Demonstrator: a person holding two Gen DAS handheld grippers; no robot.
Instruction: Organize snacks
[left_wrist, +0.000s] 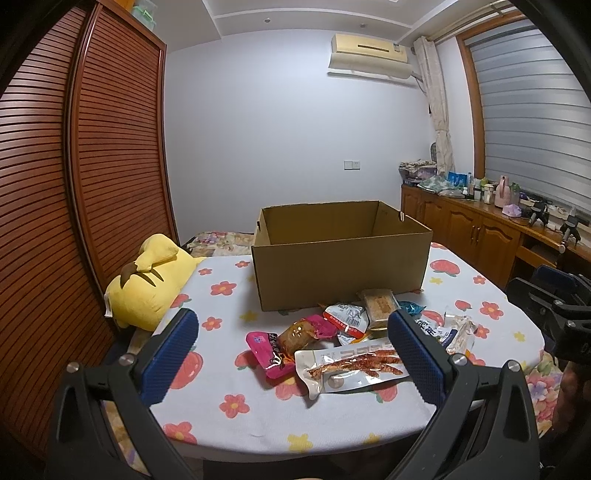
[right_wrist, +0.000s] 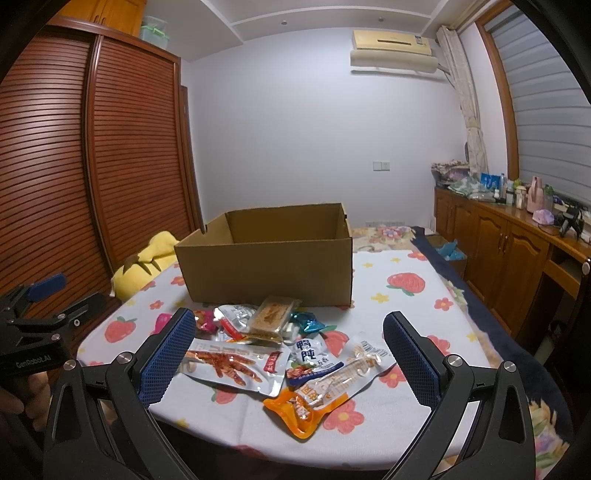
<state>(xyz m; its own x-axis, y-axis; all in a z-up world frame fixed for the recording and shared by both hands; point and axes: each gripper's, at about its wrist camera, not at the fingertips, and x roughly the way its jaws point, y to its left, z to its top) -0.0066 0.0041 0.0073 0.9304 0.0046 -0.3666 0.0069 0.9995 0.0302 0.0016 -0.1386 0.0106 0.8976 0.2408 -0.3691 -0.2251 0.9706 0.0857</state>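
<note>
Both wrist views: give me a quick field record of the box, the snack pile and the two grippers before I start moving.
box: cardboard box, open top, upright on the flowered table; no snacks visible inside
snacks: loose pile in front of the box, none inside that I can see
nearest packets: chicken-feet packet, orange packet
far packet: pink packet, left side of pile
left gripper: open, holding nothing, above the pile
right gripper: open, holding nothing, above the pile
beside table: yellow plush toy
</note>
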